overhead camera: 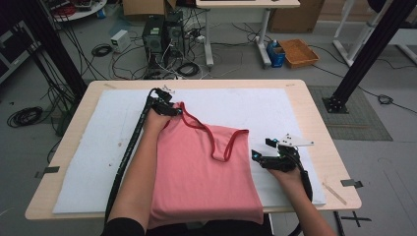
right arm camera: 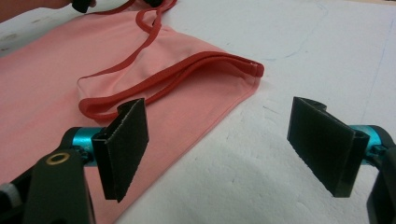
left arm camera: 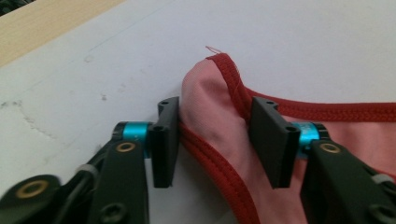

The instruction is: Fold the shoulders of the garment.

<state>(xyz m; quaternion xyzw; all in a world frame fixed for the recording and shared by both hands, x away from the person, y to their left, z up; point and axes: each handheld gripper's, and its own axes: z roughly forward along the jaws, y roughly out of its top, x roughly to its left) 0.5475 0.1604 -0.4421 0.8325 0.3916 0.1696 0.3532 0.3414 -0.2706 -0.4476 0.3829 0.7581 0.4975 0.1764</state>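
Observation:
A pink sleeveless top [overhead camera: 196, 167] with red binding lies flat on the white mat [overhead camera: 93, 147], its hem hanging over the table's near edge. My left gripper [overhead camera: 169, 109] sits at the far left shoulder strap. In the left gripper view the strap's bunched tip [left arm camera: 210, 88] bulges up between the pads [left arm camera: 166, 140], which touch the cloth on both sides. My right gripper [overhead camera: 260, 156] hovers low over the mat just right of the top. Its jaws stand wide open around bare mat [right arm camera: 224, 144], a little short of the other shoulder strap [right arm camera: 247, 67].
The mat covers most of a light wooden table [overhead camera: 64, 152]. Beyond the far edge the floor holds computer towers [overhead camera: 162, 34], tangled cables and an orange tray [overhead camera: 297, 51]. Black frame posts [overhead camera: 359, 64] stand at both sides. The mat's left and far right parts are bare.

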